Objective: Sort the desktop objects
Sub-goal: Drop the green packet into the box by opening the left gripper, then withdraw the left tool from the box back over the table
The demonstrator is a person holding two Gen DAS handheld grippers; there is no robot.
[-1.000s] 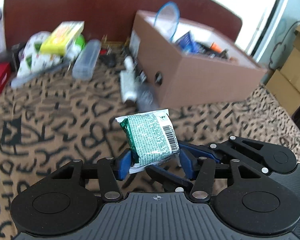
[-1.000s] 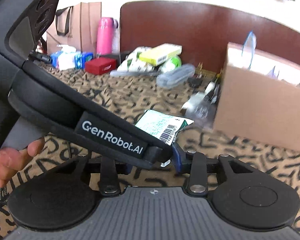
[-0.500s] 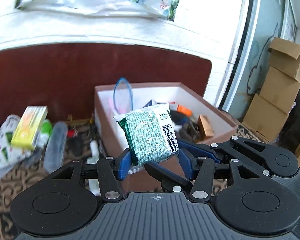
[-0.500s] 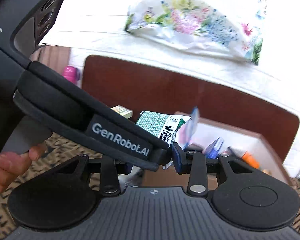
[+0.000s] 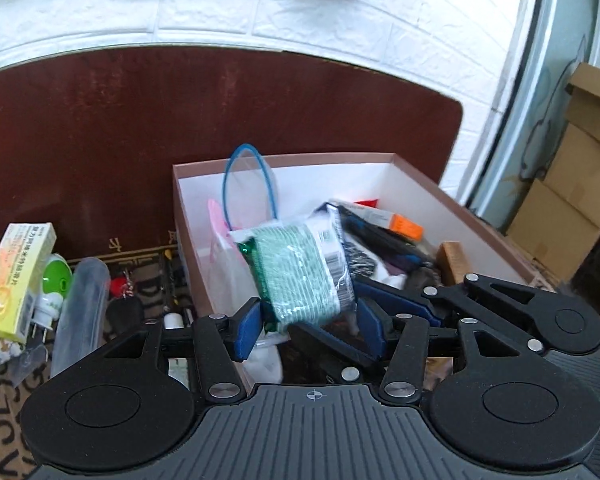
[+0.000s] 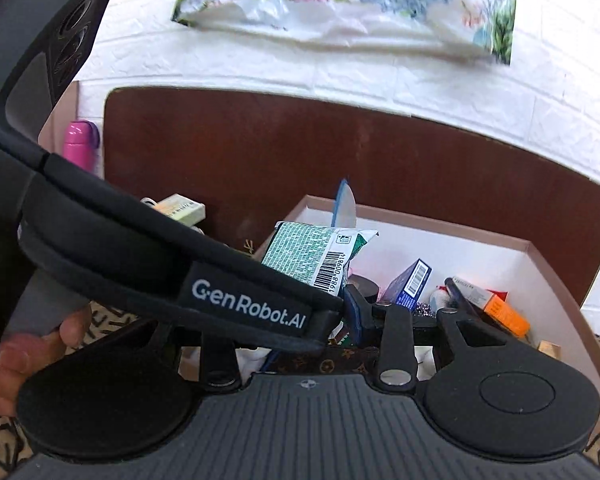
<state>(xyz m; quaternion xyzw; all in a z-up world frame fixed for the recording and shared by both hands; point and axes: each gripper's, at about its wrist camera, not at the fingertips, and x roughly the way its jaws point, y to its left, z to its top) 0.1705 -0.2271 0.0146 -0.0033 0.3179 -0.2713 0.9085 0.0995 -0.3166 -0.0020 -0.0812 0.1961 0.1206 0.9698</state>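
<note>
The left claw (image 5: 308, 330) is spreading its blue pads (image 5: 247, 330) above the open cardboard box (image 5: 476, 216); the green packet (image 5: 300, 276) is sitting between them, with a visible gap at the right pad. The right claw (image 6: 340, 312) is poised half open just beside it, its left finger hidden behind the left tool, so whether it is pinching the green packet cannot be told. To the left of the box, a yellow medicine carton (image 5: 14, 280) and a clear plastic case (image 5: 82, 312) are lying on the patterned bench (image 5: 4, 420).
</note>
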